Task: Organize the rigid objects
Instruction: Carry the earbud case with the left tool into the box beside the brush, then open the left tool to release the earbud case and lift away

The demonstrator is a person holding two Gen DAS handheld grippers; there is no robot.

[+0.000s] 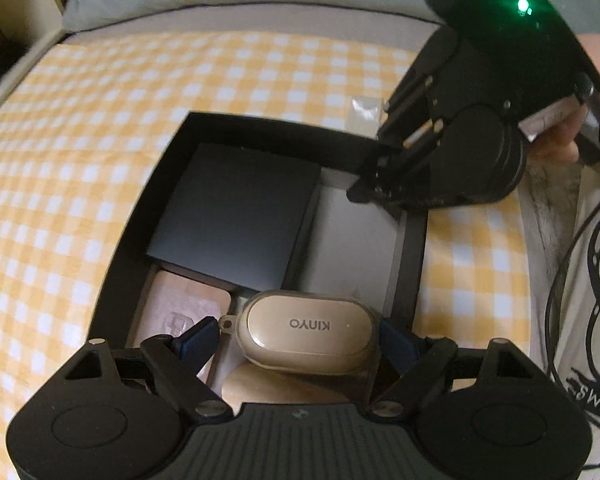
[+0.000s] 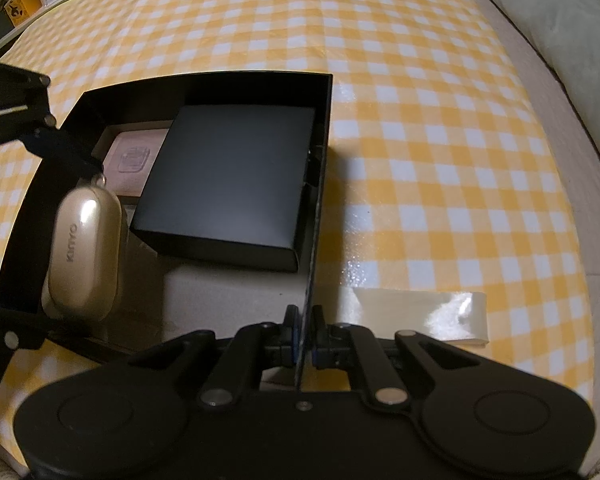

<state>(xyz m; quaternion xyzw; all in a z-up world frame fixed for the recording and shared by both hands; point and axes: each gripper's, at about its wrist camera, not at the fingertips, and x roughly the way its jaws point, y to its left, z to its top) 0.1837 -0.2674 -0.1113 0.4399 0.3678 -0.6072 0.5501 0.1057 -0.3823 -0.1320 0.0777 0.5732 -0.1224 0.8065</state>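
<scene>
Left gripper [image 1: 296,340]: jaws stand wide apart yet clamped on a gold earbud case [image 1: 310,334], one blue pad at each rounded end. The case sits directly between the jaws, over the near corner of the black box [image 1: 108,272], evidently being lowered into the free space there.

Right gripper [image 2: 302,326]: jaws together, pinching the thin upright wall of the black box, which runs straight out ahead of them. Judged purpose: steadying the light box while the other hand loads it.

Ahead of the left jaws, inside the box, a smaller matte black box [image 1: 236,216] lies tilted over a pink embossed item [image 1: 180,312] and a grey flat liner [image 1: 352,240].

Materials: case smooth, glossy, pill-shaped, in a clear soft sleeve with a loop; boxes stiff card, sharp-edged; the yellow-checked cloth [image 2: 440,140] beneath is shiny.
</scene>
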